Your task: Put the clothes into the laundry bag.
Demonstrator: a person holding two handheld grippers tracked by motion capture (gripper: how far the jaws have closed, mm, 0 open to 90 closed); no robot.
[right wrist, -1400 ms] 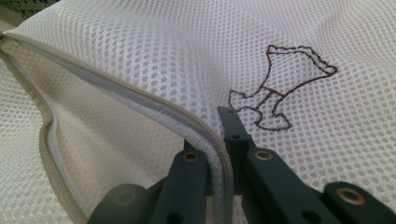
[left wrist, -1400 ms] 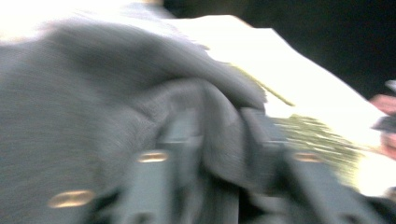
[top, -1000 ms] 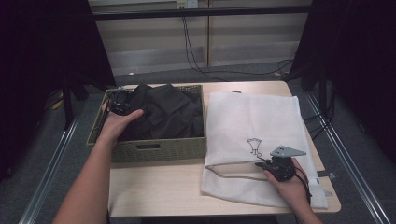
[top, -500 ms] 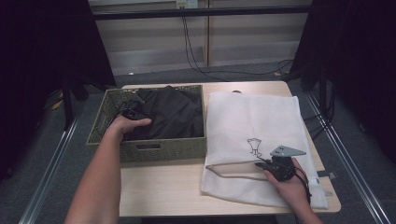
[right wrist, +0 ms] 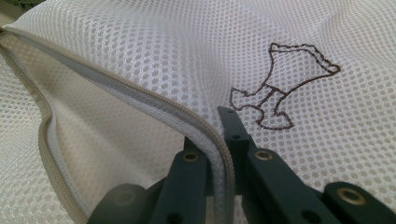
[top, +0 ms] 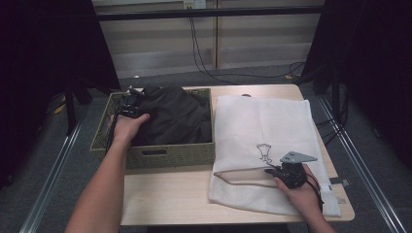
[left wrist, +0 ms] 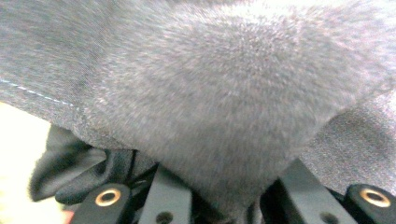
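One white mesh laundry bag (top: 272, 141) lies flat on the counter (top: 165, 199), just right of one green woven basket (top: 160, 156). The basket holds dark clothing (top: 175, 119), heaped so that the number of pieces cannot be told.

The right gripper (top: 287, 173) sits at the near edge of the bag. In the right gripper view its fingers (right wrist: 236, 133) are closed on the upper lip of the zipper edge (right wrist: 140, 93), one finger inside the mouth and one outside, lifting that lip off the lower layer so the bag stands partly open.

The left gripper (top: 129, 103) reaches into the far left corner of the basket. In the left gripper view grey-black fabric (left wrist: 224, 93) bulges between its fingers (left wrist: 303, 179), so they appear closed on a fold of the clothing.

Judged progress: the task seems to be loading the clothing into the bag. The bag mouth is open and the garment gripped; nothing appears inside the bag yet. Lifting the clothing out, carrying it to the mouth, pushing it in and zipping up all remain.

Count: one bag, one basket, two grippers.
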